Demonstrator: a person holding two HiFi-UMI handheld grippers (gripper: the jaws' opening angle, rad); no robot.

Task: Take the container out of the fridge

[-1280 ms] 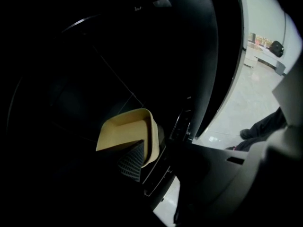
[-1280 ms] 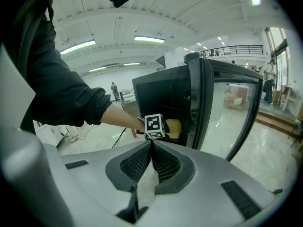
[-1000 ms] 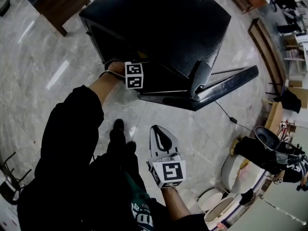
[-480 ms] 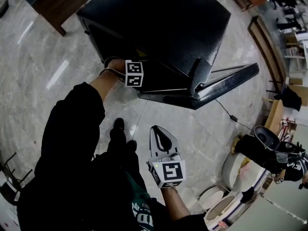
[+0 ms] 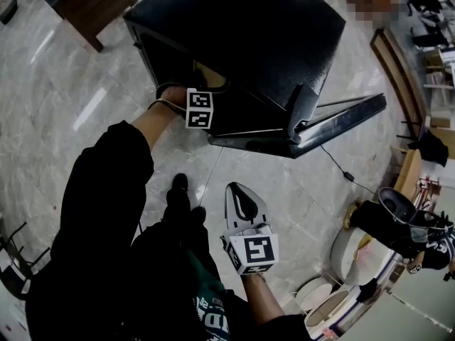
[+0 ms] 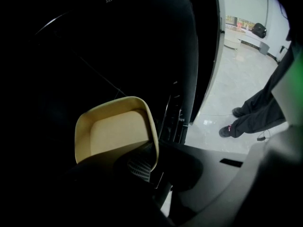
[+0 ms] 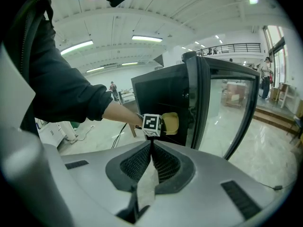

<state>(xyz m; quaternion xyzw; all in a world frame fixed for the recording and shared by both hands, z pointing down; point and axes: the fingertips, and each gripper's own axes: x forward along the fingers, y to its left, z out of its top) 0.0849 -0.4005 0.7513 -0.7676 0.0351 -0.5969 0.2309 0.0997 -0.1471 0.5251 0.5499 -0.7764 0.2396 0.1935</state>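
A black fridge [image 5: 249, 34] stands on the floor with its glass door [image 5: 341, 123] swung open. My left gripper [image 5: 201, 94] reaches into its mouth. Its jaws have just been closing and are now shut on the near rim of a pale yellow container [image 6: 116, 131], which is open and shows nothing inside. A corner of that container [image 5: 207, 74] shows at the fridge's opening. The right gripper view shows the container [image 7: 170, 123] behind the left gripper's marker cube [image 7: 151, 124]. My right gripper [image 5: 238, 188] hangs back near my body, shut and holding nothing.
A wooden table [image 5: 92, 6] stands at the far left beyond the fridge. A power cable [image 5: 341, 169] runs over the marble floor from the fridge to the right. White round tubs [image 5: 348, 254] and dark gear sit at the lower right. My shoes [image 5: 178, 187] are below the fridge.
The container's yellow corner now shows at the fridge's mouth by the left gripper's cube, where only black showed before. The right gripper has stayed put.
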